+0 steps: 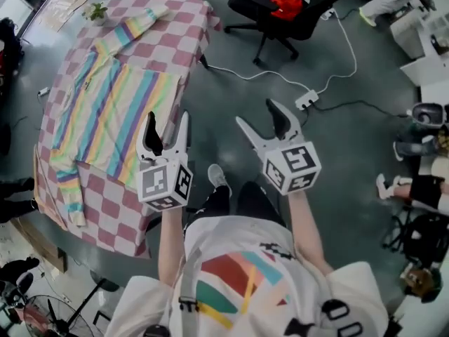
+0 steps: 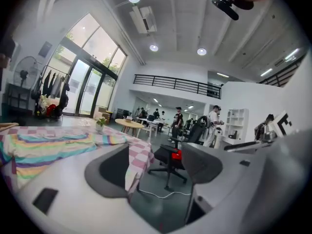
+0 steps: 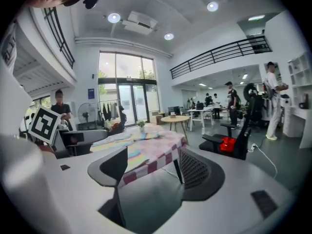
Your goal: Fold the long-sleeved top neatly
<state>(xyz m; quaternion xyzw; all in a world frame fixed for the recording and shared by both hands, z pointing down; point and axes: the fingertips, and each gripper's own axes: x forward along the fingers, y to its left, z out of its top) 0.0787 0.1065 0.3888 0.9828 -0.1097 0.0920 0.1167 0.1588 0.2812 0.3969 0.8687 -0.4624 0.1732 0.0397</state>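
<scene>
The long-sleeved top, striped in pastel rainbow colours, lies spread flat on a table with a pink and white checked cloth at the left of the head view. My left gripper is open and empty, held in the air just off the table's right edge. My right gripper is also open and empty, over the grey floor further right. In the left gripper view the top shows left of the open gripper. In the right gripper view the top lies beyond the open gripper.
A small potted plant stands at the table's far end. A black office chair with something red on its seat stands behind, and a white cable with a power strip runs over the floor. A fan is at bottom left. People stand at the right.
</scene>
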